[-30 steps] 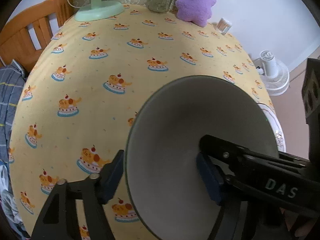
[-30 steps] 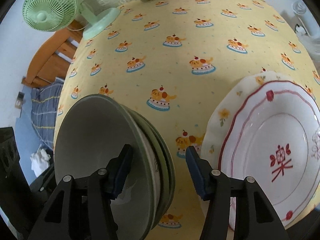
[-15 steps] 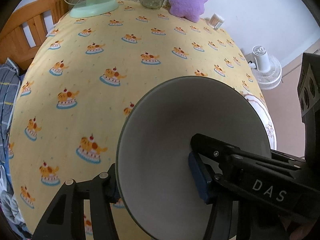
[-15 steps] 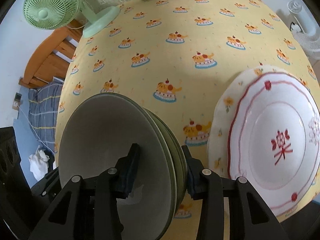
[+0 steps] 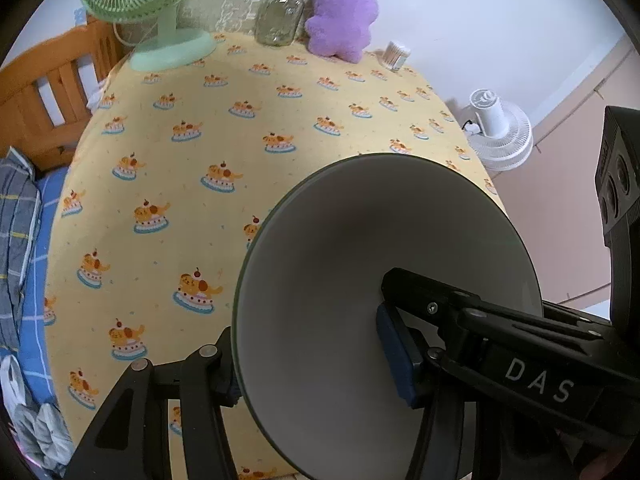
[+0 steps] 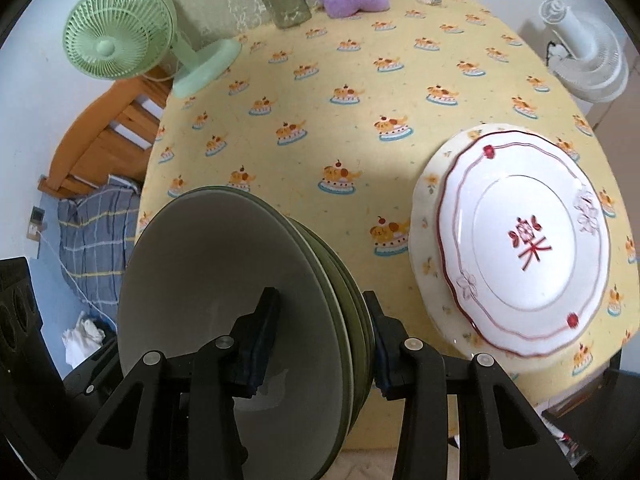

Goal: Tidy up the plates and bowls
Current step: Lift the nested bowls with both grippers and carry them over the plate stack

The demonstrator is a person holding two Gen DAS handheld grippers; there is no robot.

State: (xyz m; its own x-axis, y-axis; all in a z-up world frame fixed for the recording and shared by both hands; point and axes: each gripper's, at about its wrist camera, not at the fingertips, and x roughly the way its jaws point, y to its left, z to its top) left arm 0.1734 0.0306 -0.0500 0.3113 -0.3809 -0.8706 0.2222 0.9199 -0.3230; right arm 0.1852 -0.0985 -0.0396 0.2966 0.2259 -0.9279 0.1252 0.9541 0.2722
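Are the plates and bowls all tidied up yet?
Not yet. The plates already sit stacked on the yellow tablecloth. The green bowls are nested, with the left gripper and right gripper clamped on opposite sides. Setting them down somewhere is what's left.

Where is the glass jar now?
In both wrist views the glass jar stands at the far edge of the table, between the green fan and the purple plush toy.
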